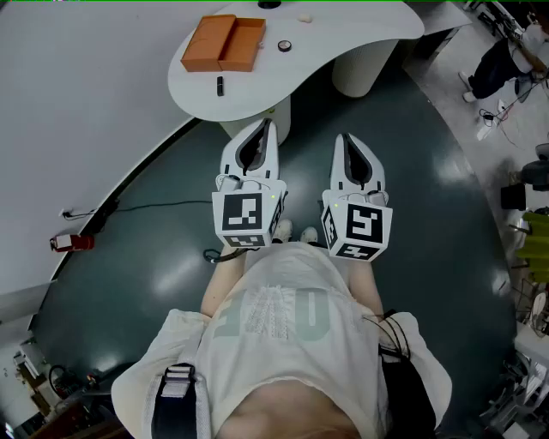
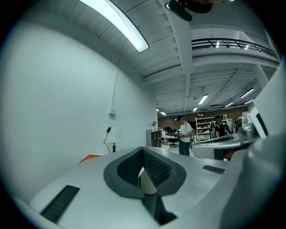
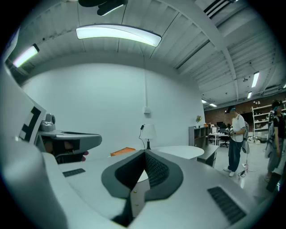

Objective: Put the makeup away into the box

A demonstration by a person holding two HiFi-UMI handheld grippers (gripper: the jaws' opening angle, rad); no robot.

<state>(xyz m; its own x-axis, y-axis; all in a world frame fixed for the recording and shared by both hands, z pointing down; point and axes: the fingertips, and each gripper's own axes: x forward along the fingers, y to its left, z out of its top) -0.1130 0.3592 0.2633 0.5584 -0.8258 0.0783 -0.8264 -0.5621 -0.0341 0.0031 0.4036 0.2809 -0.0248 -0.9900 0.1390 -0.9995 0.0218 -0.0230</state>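
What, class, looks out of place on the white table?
Nothing spilled or damaged. The orange box lies open on the white table; a dark stick, a round piece and a pale piece lie loose outside it.

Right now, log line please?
task: not begun | left gripper: shut, empty | right gripper: shut, empty | box: on table | makeup: on table, outside box
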